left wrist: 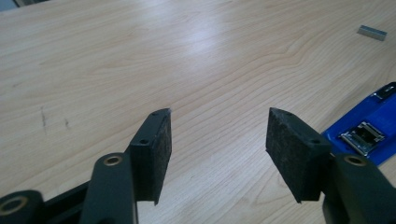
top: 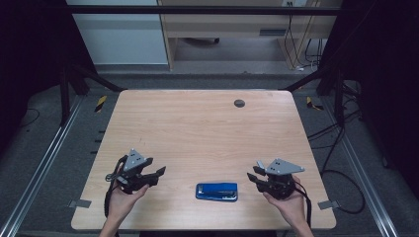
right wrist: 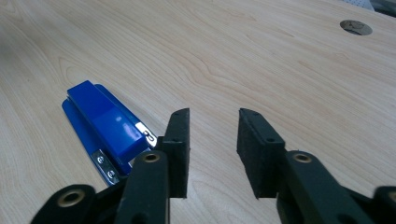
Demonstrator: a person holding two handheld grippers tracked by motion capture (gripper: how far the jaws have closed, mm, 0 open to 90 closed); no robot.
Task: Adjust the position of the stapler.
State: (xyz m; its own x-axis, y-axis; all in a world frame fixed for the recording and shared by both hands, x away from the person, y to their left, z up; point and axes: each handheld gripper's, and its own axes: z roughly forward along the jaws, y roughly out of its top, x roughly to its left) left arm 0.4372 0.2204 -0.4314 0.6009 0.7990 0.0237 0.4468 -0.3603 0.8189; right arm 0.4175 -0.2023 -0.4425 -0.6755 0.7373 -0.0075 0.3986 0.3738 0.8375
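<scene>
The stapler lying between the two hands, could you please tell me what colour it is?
The stapler is bright blue, clearest in the right gripper view.

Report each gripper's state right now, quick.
Left gripper: jaws open, nothing between them, blue stapler off to one side.
Right gripper: jaws open, narrower gap, nothing between them, stapler lying beside it on the table.

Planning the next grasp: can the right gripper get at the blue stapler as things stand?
Probably yes: the right gripper, jaws apart and empty, sits beside the blue stapler with bare table between them.
</scene>
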